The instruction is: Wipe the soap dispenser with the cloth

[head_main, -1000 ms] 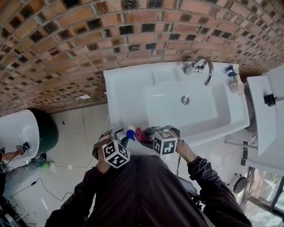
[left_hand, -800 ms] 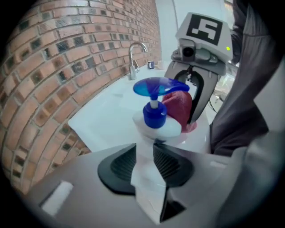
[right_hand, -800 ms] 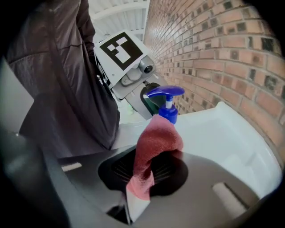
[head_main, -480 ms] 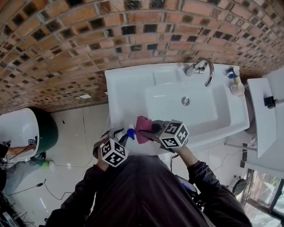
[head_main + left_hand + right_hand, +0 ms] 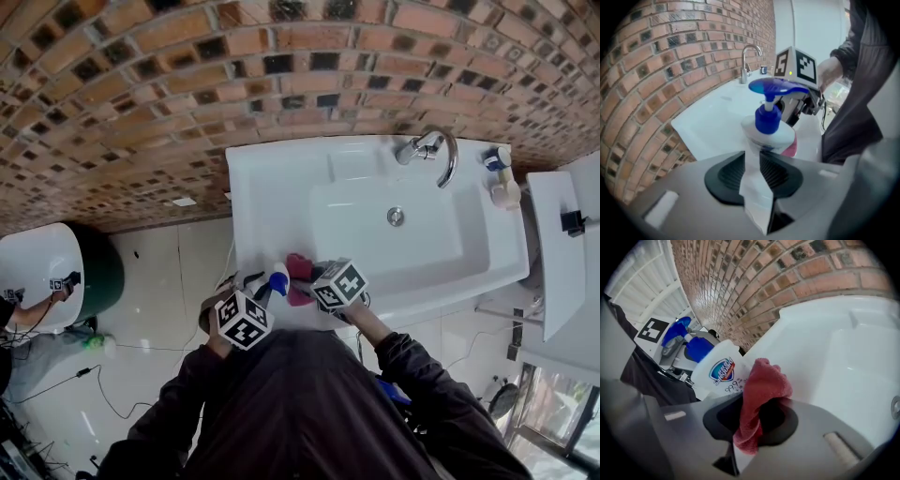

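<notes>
The left gripper [image 5: 755, 161] has its ribbed jaws closing on the lower body of the soap dispenser [image 5: 769, 135], a white plastic bottle that stands upright between them, and the pads already pinch its sides. The bottle is topped by a blue pump head [image 5: 771, 87] whose nozzle points away from the person. It stands on the front left rim of the white washbasin [image 5: 272, 187], just short of the sunken bowl. The right gripper [image 5: 757, 420] has its jaws pressed together on a bunched red cloth [image 5: 764, 383], which sticks out past the fingertips. The cloth sits against the bottle's labelled side, below the pump, and from the left gripper view a strip of it shows behind the bottle's right flank. In the head view both grippers meet at that front edge, their marker cubes side by side, with the person's dark sleeves below them. A chrome faucet [image 5: 431, 148] rises at the back of the basin, well apart from the dispenser, and a brick wall [image 5: 141, 94] runs behind.
</notes>
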The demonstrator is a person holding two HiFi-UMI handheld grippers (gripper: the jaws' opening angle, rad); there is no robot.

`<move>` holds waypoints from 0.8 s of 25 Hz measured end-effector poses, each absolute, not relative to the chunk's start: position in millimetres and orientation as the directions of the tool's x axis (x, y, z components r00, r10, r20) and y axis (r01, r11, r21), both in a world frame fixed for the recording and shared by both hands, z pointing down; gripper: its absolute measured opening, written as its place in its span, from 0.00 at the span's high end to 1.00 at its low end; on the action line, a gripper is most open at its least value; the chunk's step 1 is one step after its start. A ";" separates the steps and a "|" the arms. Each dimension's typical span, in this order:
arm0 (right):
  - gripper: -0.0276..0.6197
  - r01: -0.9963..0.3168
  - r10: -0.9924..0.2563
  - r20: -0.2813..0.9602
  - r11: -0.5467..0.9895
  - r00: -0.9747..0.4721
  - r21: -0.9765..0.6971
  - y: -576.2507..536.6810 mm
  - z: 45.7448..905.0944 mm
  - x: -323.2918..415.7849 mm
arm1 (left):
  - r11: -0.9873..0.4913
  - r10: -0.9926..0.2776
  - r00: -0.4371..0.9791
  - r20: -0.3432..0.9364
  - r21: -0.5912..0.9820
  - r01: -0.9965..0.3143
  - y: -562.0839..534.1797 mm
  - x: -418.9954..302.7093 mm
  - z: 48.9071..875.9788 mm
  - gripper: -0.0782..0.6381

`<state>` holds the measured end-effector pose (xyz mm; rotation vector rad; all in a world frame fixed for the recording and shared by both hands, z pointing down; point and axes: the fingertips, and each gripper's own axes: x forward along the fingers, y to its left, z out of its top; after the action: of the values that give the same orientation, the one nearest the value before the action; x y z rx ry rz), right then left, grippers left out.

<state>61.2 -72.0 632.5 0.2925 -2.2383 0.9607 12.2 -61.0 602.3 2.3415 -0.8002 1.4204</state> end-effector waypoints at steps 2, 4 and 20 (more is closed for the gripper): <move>0.86 -0.446 0.054 0.667 0.703 -0.743 -0.554 -72.8 636.9 61.3 | -0.802 -0.307 0.360 0.881 -0.037 -0.596 -61.3 12.1 604.2 0.75; 0.85 -0.446 0.049 0.670 0.711 -0.741 -0.545 -74.0 635.1 62.1 | -0.799 -0.309 0.361 0.880 -0.034 -0.601 -61.7 12.2 605.1 0.75; 0.85 -0.435 -0.260 0.477 0.847 -0.840 -0.306 -43.9 470.7 79.3 | -0.685 -0.550 0.632 0.546 0.138 -0.715 -49.4 -7.6 491.1 0.89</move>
<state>79.3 -43.9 470.7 0.5143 -2.5999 0.5701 -7.6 -49.4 491.1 2.5142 -1.0115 0.6756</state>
